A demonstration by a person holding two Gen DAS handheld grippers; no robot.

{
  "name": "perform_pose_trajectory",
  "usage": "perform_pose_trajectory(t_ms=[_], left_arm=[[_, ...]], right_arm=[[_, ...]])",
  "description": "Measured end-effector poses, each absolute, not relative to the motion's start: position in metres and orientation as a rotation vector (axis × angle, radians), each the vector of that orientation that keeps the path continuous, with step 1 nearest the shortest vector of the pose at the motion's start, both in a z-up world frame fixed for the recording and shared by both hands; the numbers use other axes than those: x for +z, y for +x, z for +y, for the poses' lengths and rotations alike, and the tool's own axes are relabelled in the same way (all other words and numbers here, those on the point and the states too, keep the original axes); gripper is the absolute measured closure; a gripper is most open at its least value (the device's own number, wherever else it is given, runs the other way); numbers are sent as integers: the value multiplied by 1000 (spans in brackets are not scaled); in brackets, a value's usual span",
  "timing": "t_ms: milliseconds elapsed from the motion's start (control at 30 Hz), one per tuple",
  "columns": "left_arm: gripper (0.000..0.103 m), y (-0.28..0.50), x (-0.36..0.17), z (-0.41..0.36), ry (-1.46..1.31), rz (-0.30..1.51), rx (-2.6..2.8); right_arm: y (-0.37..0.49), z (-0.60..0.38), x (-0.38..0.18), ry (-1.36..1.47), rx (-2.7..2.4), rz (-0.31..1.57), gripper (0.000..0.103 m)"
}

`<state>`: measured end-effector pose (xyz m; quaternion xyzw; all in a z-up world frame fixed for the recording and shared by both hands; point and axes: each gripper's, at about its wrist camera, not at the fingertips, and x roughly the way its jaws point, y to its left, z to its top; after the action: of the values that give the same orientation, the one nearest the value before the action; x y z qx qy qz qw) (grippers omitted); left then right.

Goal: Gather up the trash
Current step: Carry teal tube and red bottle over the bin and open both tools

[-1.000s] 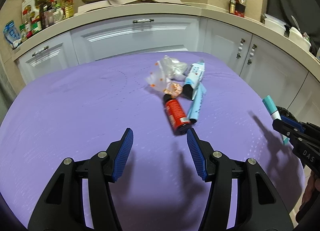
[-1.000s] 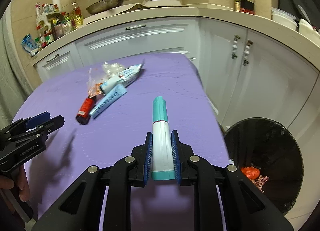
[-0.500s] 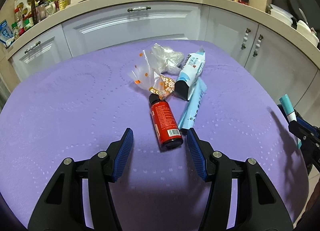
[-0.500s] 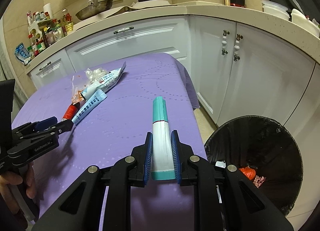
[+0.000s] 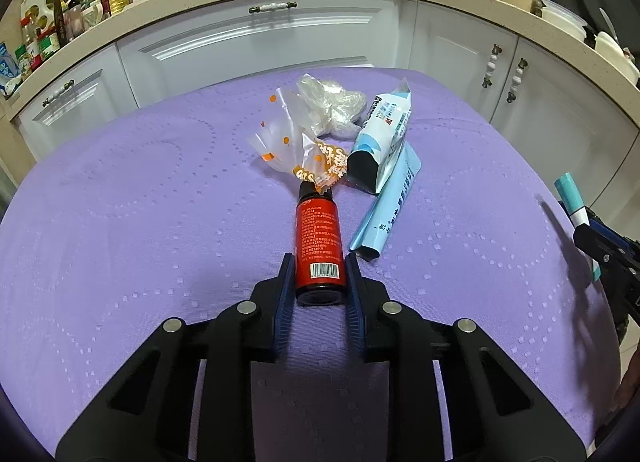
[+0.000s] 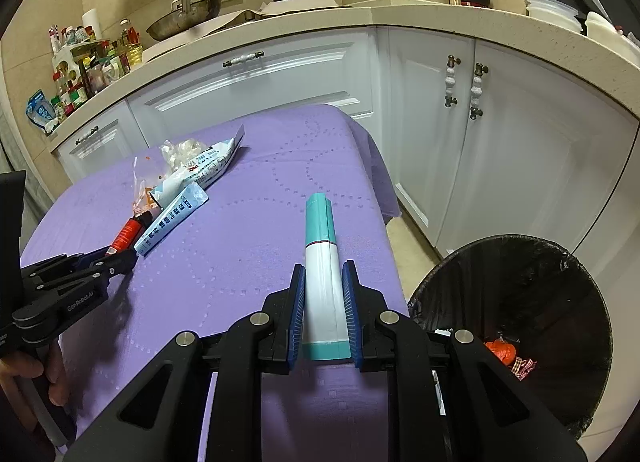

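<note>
Left claw (image 5: pixel 320 282) has moved forward from open hover and now pinches the base of the red bottle (image 5: pixel 319 246), which lies flat on the purple tabletop (image 5: pixel 120 222) beside wrappers (image 5: pixel 384 142). Right claw (image 6: pixel 324 302) stays clamped on the teal-white tube (image 6: pixel 322 262), held near the tabletop edge, probably for dropping into the black bin (image 6: pixel 520 302).

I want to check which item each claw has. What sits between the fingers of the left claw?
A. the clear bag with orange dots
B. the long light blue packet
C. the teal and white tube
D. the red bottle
D: in the left wrist view the left claw has its fingers on both sides of the red bottle, which lies on the purple table.
</note>
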<state>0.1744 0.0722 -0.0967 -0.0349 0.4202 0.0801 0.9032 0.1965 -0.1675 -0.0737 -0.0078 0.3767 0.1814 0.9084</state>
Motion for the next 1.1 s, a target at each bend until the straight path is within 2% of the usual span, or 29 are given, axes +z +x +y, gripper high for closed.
perform_pose_trajectory(t_ms=[1100], left_arm=[[80,112,-63,78,-69,744,152]], right_arm=[[172,-176,-59,-14,325,740,83]])
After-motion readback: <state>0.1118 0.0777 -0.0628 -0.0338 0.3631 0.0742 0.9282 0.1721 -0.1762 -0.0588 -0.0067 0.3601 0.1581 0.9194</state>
